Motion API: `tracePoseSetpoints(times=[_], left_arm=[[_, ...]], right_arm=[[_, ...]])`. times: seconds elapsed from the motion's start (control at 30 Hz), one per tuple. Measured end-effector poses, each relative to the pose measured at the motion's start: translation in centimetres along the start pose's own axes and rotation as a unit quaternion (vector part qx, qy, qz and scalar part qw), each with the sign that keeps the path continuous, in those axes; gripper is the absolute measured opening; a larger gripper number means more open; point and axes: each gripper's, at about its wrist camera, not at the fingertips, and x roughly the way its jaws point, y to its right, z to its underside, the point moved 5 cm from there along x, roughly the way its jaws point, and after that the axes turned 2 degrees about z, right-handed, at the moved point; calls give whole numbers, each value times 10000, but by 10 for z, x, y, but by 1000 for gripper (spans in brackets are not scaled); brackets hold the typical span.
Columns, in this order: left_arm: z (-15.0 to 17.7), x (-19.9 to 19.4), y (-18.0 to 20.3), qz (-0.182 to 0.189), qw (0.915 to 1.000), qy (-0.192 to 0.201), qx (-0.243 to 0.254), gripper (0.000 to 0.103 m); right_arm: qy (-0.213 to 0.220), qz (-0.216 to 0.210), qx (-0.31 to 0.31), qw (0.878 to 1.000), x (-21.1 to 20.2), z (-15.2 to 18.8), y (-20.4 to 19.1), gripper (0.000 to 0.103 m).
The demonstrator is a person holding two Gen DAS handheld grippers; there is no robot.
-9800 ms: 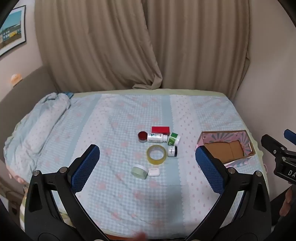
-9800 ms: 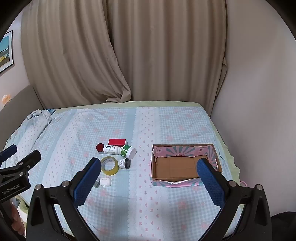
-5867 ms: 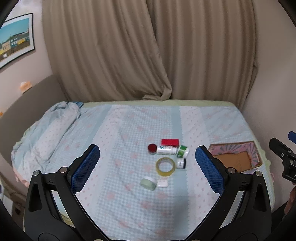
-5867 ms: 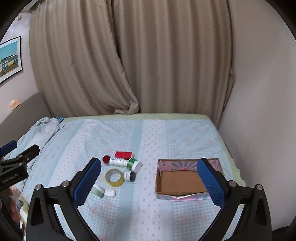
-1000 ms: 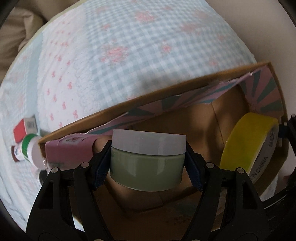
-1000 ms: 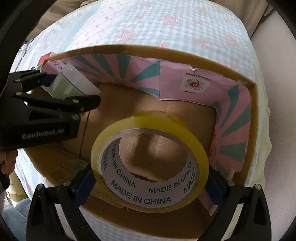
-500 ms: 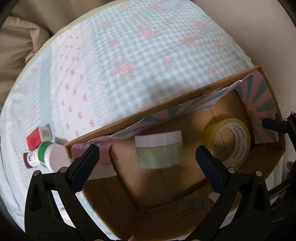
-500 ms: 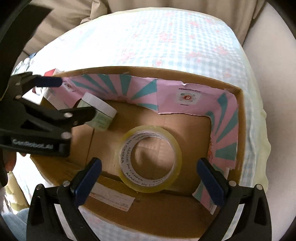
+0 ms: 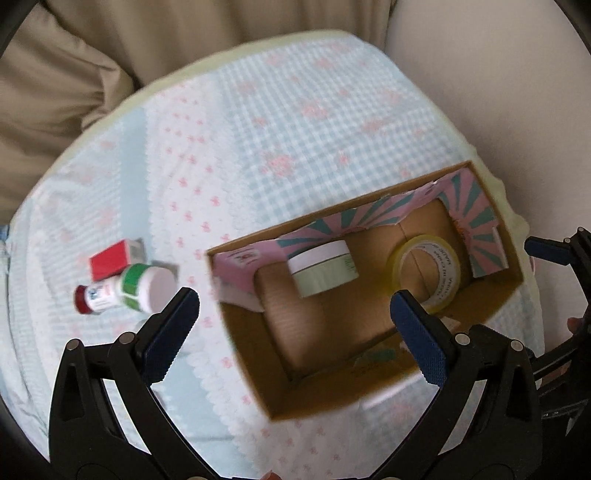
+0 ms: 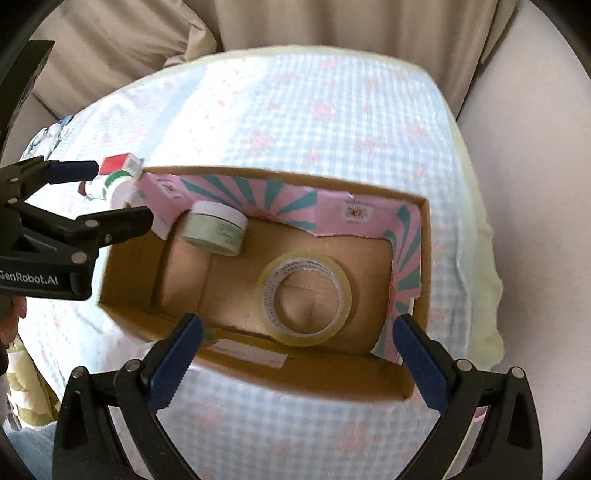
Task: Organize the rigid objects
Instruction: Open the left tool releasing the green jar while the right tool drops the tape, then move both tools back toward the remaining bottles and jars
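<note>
While both my left gripper [image 9: 293,321] and right gripper [image 10: 297,349] gape empty above the checked bed [image 10: 332,118], beige curtains [image 10: 295,26] hang behind, and motion blurs the bottles [image 9: 125,291].

Left view is motion-blurred. At nine o'clock, the bottle [image 9: 96,297] label is unreadable, and something pale behind the left gripper's finger [image 9: 168,334] can't be identified. At three o'clock, the right gripper [image 9: 554,251] runs off-frame.

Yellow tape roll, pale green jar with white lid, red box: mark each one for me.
Yellow tape roll [image 10: 304,297], right wrist view, top rim.
Pale green jar with white lid [image 10: 216,228], right wrist view, side wall.
Red box [image 9: 110,263], left wrist view, red top face.
</note>
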Motion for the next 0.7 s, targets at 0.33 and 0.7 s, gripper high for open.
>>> tracePoseSetpoints(times=[0.33, 0.7], left_arm=[[54, -112, -77, -67, 9980, 582, -251, 103], [132, -179, -200, -264, 9948, 899, -407, 103]], right_arm=[[594, 146, 3, 9981, -87, 3, -68, 102], [923, -253, 378, 9947, -130, -7, -177, 102]])
